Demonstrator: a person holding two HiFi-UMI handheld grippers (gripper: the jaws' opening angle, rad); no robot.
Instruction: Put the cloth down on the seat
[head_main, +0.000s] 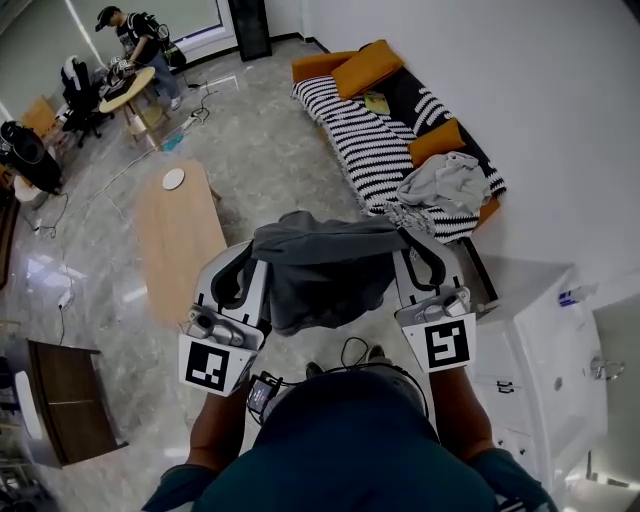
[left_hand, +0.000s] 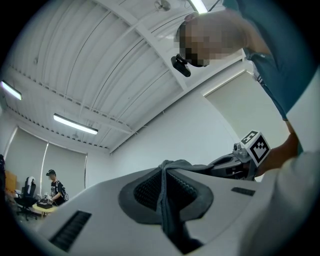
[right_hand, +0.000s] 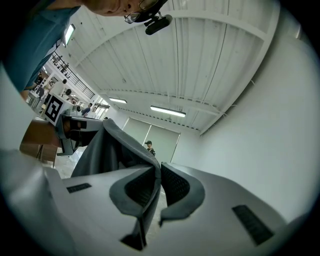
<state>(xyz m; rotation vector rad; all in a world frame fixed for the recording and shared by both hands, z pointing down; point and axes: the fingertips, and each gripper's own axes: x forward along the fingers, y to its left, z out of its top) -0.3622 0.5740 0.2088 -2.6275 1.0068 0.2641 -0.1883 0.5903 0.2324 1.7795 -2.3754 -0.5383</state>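
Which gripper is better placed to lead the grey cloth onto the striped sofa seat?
Right, probably. Both grip the cloth, but the right gripper is on the side nearer the sofa; the left gripper is nearer the wooden table.

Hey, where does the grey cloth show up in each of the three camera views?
Head view: cloth at centre, stretched between left gripper and right gripper.
Left gripper view: cloth at bottom centre, pinched in the jaws.
Right gripper view: cloth left of centre, rising from the shut jaws.
Shared landmark: person in a cap, far off in all three views.
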